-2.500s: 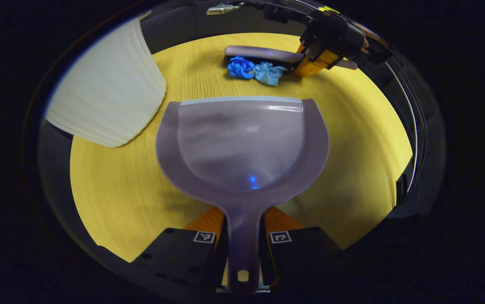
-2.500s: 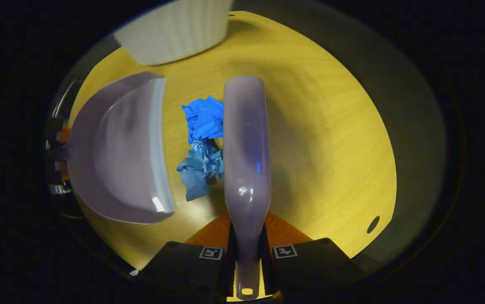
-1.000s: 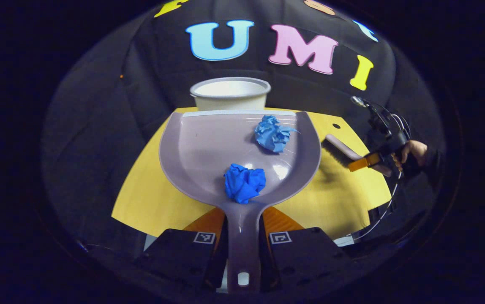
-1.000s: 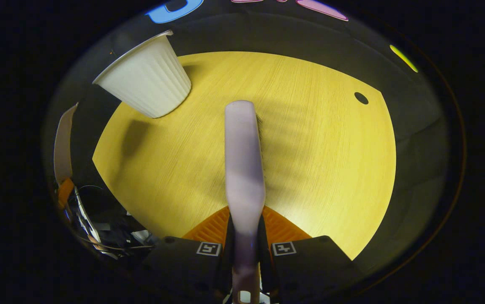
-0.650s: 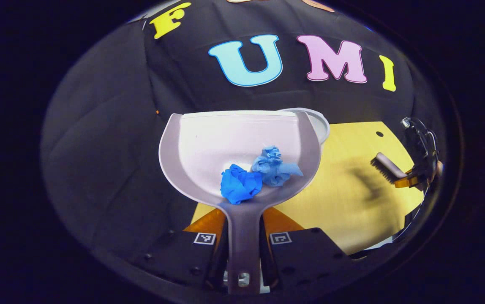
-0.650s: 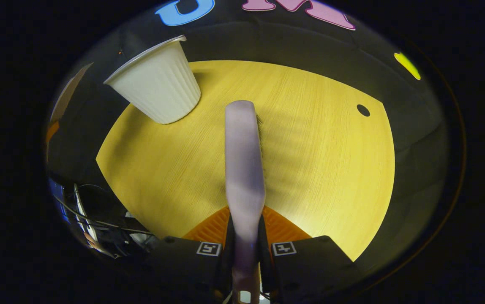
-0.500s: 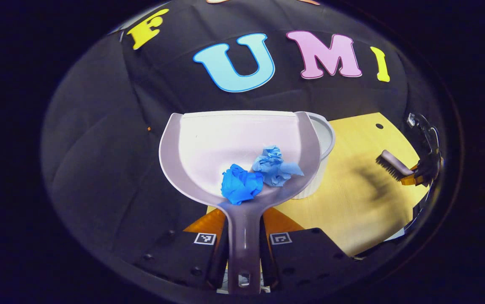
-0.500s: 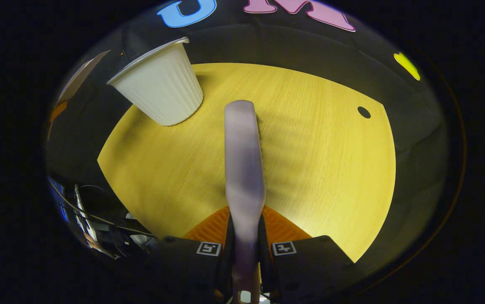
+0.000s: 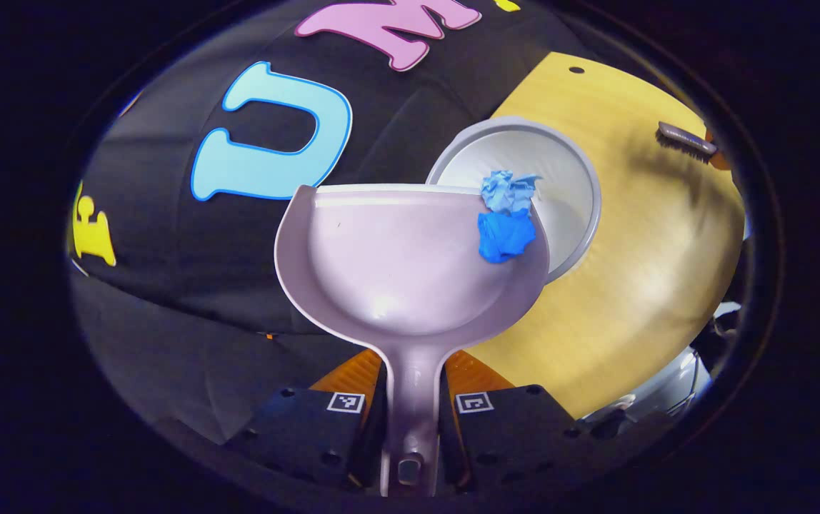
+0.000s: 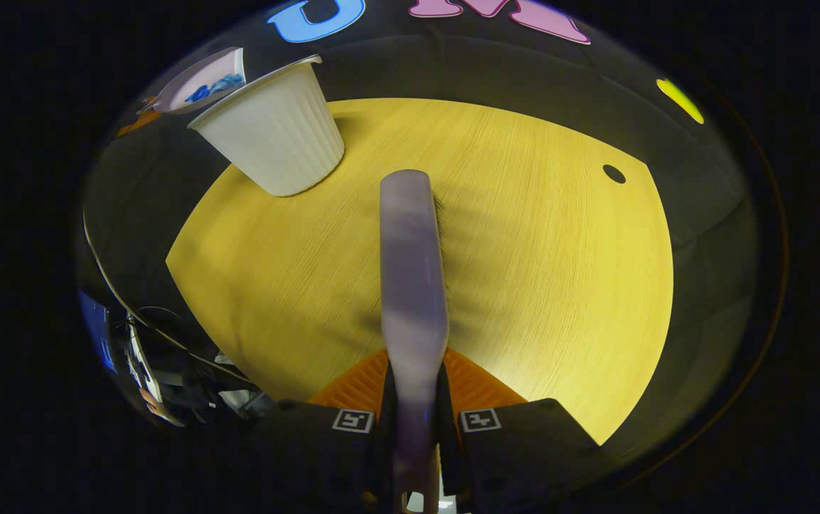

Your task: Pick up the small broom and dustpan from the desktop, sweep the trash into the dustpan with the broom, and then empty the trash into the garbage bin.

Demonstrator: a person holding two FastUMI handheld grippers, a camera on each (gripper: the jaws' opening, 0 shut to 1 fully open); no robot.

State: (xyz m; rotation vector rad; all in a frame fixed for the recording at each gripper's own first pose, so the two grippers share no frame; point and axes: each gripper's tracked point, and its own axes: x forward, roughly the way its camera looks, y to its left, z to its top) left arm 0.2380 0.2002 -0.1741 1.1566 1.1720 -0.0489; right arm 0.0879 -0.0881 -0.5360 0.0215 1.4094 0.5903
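Left gripper view: left gripper clamps tilted dustpan over bin; right gripper clamps broom

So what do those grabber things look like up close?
The left gripper and the right gripper look alike: two chunky black blocks side by side, each with a small square black-and-white marker on a top corner. Thin dark cables loop beside the table.

Lilac dustpan, blue paper wads (two shades), ribbed white bin.
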